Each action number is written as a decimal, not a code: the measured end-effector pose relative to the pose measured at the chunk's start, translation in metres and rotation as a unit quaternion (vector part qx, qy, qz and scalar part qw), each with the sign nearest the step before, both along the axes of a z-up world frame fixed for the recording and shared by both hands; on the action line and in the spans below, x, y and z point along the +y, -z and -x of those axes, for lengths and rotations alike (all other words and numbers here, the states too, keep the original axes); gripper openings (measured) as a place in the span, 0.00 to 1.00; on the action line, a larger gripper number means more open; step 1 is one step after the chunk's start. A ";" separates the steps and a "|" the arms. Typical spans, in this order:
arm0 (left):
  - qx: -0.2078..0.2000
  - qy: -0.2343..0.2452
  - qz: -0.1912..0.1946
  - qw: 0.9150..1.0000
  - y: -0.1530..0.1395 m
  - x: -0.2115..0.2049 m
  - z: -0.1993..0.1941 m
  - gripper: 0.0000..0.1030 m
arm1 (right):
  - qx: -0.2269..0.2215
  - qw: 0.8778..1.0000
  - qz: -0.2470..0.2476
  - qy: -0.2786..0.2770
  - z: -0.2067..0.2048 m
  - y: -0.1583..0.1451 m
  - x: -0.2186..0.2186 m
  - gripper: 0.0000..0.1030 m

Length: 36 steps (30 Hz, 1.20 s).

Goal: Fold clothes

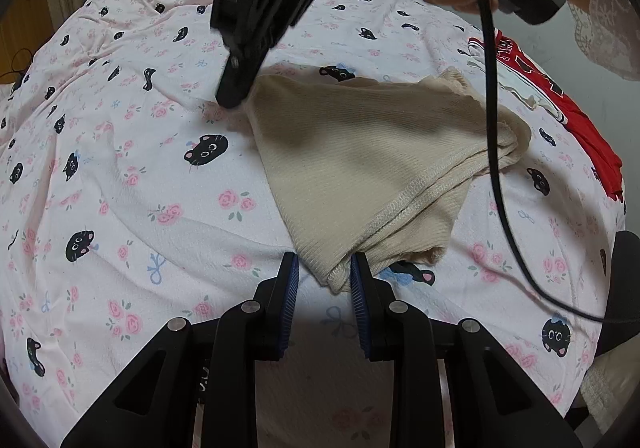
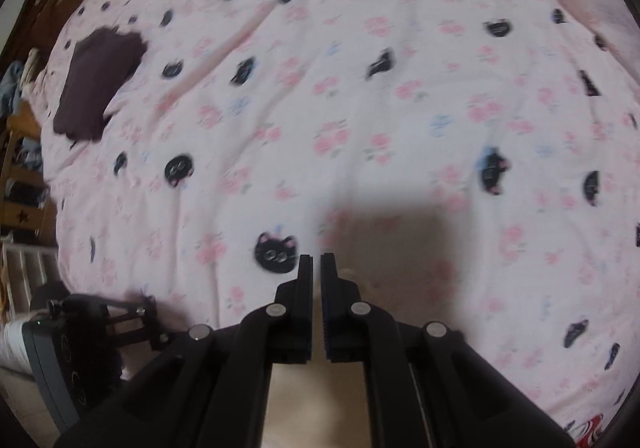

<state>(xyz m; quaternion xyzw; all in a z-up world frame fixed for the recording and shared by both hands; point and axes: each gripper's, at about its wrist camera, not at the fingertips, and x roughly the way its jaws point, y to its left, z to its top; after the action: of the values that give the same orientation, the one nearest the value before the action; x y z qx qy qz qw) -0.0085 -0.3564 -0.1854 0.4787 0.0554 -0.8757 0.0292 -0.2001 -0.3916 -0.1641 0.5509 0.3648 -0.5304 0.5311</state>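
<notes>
Loosely folded ribbed beige garment (image 1: 360, 160), floral bedsheet (image 1: 132, 184)

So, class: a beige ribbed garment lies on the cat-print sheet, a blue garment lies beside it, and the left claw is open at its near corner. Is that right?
Not quite. The garment beside the beige ribbed garment is red, not blue, as the left wrist view shows. The rest holds: both lie on the cat-print sheet, and the left claw is open at the beige garment's near corner.

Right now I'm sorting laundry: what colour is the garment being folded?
Beige ribbed knit garment, clearest in left wrist view.
</notes>
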 end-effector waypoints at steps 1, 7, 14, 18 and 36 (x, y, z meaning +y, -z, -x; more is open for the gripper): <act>0.000 0.000 0.000 1.000 0.000 0.000 0.000 0.23 | 0.002 1.000 -0.011 -0.002 -0.004 0.006 0.000 0.06; -0.002 0.003 0.002 1.000 -0.001 0.001 -0.002 0.23 | 0.074 0.995 -0.007 0.061 0.019 0.019 0.008 0.05; 0.000 -0.001 -0.006 1.000 -0.011 -0.006 -0.011 0.24 | 0.051 0.977 0.101 0.180 0.060 -0.026 0.072 0.27; 0.028 -0.019 -0.037 0.999 -0.023 -0.023 -0.019 0.39 | 0.036 0.962 0.145 0.227 0.057 -0.043 0.123 0.39; 0.039 -0.084 -0.220 0.971 0.005 -0.047 0.009 0.46 | 0.027 0.926 0.221 0.306 -0.015 -0.049 0.280 0.41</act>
<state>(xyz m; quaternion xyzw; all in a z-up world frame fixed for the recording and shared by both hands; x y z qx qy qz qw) -0.0171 -0.4030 -0.1900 0.4328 0.2874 -0.8544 -0.0054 -0.1847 -0.1116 -0.1149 0.4898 0.0670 -0.7490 0.4412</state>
